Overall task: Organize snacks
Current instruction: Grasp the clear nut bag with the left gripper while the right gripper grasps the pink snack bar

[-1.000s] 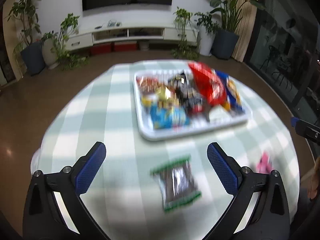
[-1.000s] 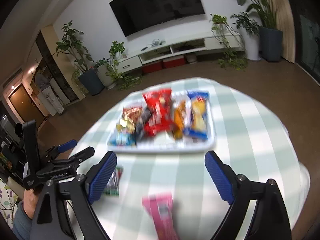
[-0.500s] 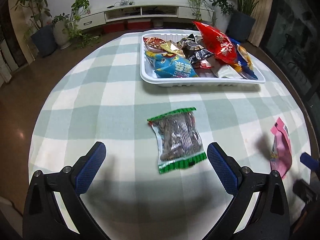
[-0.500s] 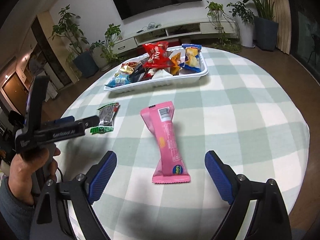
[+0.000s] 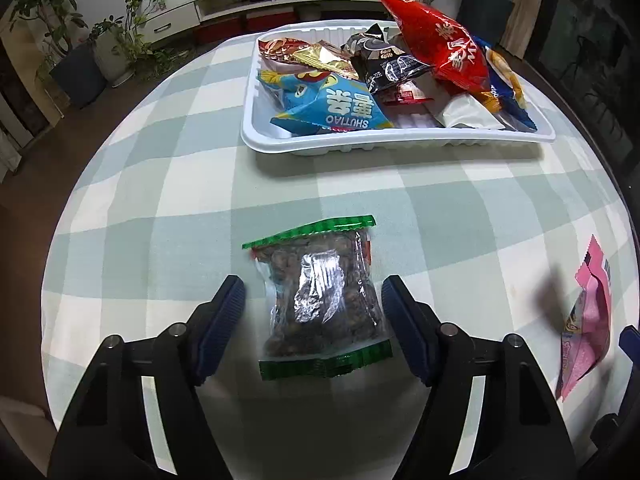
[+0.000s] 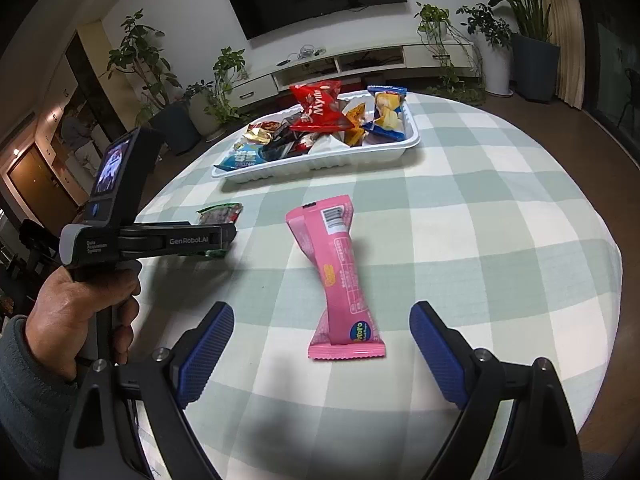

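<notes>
**Two snack packets on the table, both grippers over them, neither clamped**

The left gripper points steeply down over the clear packet of dark snacks with green sealed ends. The packet lies flat on the round table with a green-and-white checked cloth, between the blue ribbed pads. The jaws are closing. A strip of cloth shows between the left pad and the packet; the right pad stands at the packet's edge, and whether it touches cannot be told. No grip is established.

The right gripper is released, its jaws spread wide. The long pink snack packet with a barcode and a twisted middle lies on the cloth between and ahead of the pads, clear of both. In the left wrist view the same packet sits near the table's right edge, well apart from the green-edged packet.

The white rectangular plastic tray stands at the far side of the table, beyond both loose packets. It holds a pile of packets, including a blue bag, a tall red bag leaning over the others, a black packet and a gold-coloured one.

In the right wrist view, a hand in a grey sleeve grips the left gripper's handle.
</notes>
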Motion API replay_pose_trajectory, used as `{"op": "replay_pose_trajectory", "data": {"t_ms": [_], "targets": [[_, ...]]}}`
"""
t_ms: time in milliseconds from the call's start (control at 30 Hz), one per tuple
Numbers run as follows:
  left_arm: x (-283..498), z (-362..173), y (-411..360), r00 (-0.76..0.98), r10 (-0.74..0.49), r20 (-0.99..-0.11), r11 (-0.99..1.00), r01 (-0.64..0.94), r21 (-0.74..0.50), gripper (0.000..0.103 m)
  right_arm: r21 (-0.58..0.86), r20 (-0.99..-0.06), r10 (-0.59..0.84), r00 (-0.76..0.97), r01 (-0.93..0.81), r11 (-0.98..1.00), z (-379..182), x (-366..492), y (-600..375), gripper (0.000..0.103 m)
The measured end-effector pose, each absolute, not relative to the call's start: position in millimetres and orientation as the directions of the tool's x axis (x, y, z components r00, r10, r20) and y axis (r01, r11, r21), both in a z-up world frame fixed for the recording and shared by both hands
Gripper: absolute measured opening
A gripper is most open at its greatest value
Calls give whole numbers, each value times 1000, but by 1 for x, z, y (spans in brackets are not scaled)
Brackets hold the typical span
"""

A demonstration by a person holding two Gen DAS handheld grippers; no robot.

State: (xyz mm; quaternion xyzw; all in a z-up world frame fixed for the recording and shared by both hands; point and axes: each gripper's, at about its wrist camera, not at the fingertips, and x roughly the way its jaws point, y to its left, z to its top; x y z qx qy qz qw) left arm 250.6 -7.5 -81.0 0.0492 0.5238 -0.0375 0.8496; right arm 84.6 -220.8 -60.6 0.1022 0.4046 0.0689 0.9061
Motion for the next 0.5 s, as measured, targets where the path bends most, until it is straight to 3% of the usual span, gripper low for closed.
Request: {"op": "replay_pose_trajectory", "data": {"t_ms": [500], "targets": [[247,-79,-13,446,-99,-889,976,220,2,33,236,-735,204,647,-39,971,-64,86,-218,92]]}}
